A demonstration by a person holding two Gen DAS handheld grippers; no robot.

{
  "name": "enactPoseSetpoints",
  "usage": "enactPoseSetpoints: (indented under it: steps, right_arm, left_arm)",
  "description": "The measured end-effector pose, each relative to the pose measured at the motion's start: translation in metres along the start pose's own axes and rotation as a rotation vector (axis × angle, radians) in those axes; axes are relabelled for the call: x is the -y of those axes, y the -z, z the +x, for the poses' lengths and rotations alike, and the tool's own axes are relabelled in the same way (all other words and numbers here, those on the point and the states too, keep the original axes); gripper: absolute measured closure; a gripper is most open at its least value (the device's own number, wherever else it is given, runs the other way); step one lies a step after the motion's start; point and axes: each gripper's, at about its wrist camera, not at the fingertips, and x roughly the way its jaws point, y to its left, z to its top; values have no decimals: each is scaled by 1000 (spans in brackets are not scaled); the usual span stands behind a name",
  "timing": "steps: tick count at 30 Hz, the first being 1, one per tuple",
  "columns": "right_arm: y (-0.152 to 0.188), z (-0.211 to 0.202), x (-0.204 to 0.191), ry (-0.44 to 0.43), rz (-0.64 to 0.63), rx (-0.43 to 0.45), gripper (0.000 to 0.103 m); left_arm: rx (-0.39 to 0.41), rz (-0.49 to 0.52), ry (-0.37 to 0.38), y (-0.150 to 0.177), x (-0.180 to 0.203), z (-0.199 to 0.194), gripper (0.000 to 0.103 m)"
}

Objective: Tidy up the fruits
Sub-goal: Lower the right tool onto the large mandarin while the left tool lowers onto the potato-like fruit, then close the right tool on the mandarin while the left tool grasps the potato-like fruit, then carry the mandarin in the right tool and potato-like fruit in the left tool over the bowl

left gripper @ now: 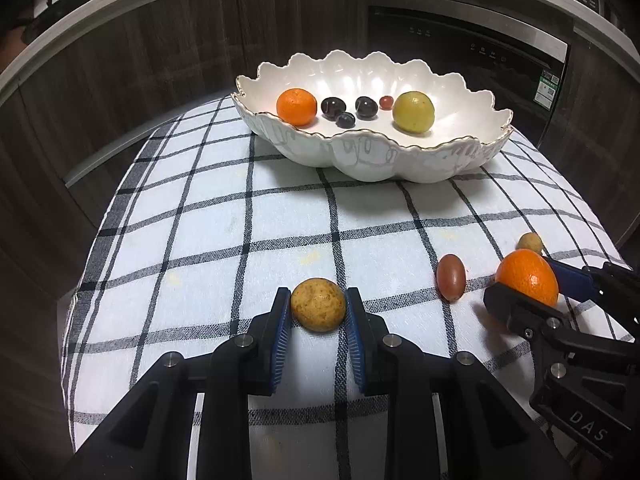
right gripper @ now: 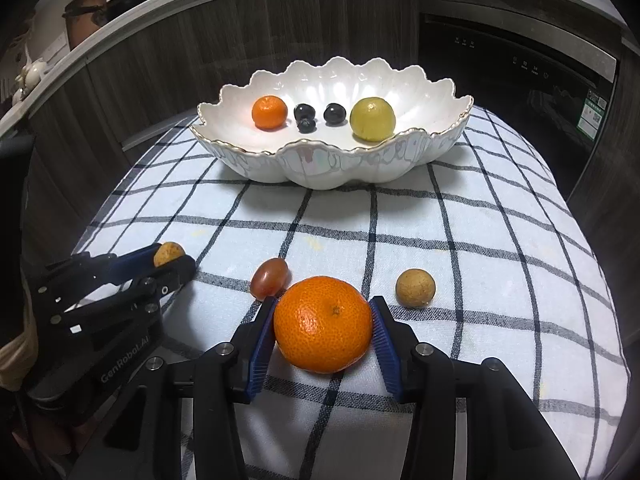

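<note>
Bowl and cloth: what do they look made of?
The bowl looks like glazed ceramic or porcelain: glossy white, pearly sheen, scalloped rim with a thin gold line. The cloth looks like woven cotton or similar fabric: matte, visible weave, dark check lines, a few faint stains.

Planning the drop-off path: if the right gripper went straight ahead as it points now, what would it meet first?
Probably the white scalloped bowl; the checked cloth ahead looks free. The right gripper already holds the mandarin.
</note>
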Motion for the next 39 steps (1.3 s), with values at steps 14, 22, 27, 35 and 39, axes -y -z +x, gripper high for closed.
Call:
enactPoseSetpoints:
  steps: [14, 22, 27, 35, 39]
  right_arm:
    - [-7, -17, -2, 4, -5, 43, 56]
    - [-12, -33, 0, 3, -1, 83, 56]
    - [-15, -41, 0, 3, 1, 102, 56]
    - [-21, -50, 2, 12, 6, 125, 56]
    - [-24, -55, 5, 17, 12, 138, 56]
  left_arm:
    - [37, -6, -17, -5, 0, -25, 76]
    - [65, -7, -28, -9, 2, -43, 76]
    - [79, -8, -33, -11, 3, -52, 76]
    - [91, -12, -39, -15, 6, -61, 76]
    - [100, -8, -39, -18, 8, -65, 76]
